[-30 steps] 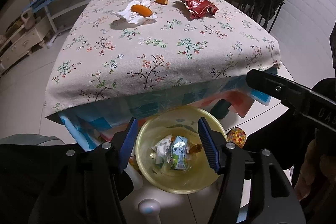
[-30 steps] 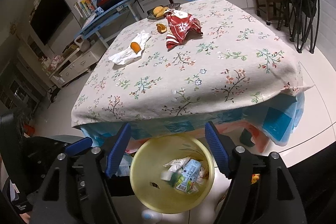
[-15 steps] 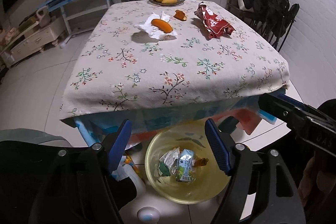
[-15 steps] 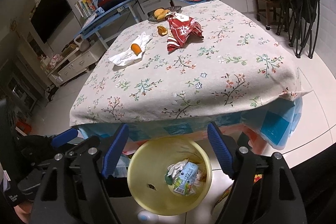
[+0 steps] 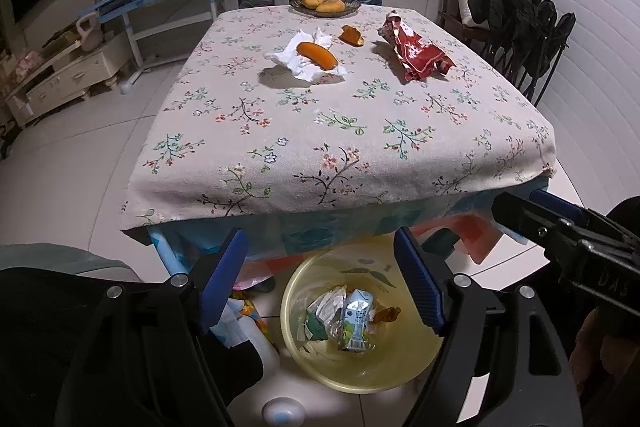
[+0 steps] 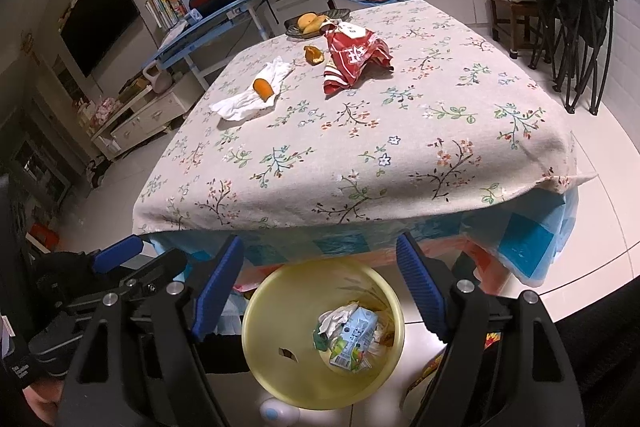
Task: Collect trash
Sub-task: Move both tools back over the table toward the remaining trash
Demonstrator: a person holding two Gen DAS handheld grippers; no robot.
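1. The left gripper [image 5: 320, 279] hung over the yellow bin [image 5: 404, 375] with its blue-padded jaws spread wide and nothing between them; the jaws had just been opening further.
2. The right gripper [image 6: 320, 283] was likewise spread wide and empty above the same bin [image 6: 272, 359]; its jaws had just been easing apart too, though they had all but settled.
3. In the left wrist view, the right gripper's fingers [image 5: 560, 223] reached in from 3 o'clock.
4. In the right wrist view, the left gripper's fingers [image 6: 120, 253] showed at 9 o'clock.
5. The bin stood on the pale floor just beside the near edge of the table [image 5: 280, 131], at 6 o'clock from it.
6. Inside the bin lay a drink carton [image 5: 356, 319], crumpled white paper [image 5: 326, 307] at its 9 o'clock and a small brown scrap [image 5: 388, 315] at its 3 o'clock.
7. On the floral tablecloth, well apart from both grippers, trash remained towards the far end.
8. An orange peel piece [image 5: 318, 55] rested on a white tissue [image 5: 298, 65].
9. A smaller peel scrap [image 5: 351, 35] lay at 1 o'clock from the tissue.
10. A crumpled red wrapper [image 5: 416, 53] lay at 3 o'clock from that scrap.
11. A fruit plate [image 5: 325, 4] sat at the table's far edge, at 12 o'clock.
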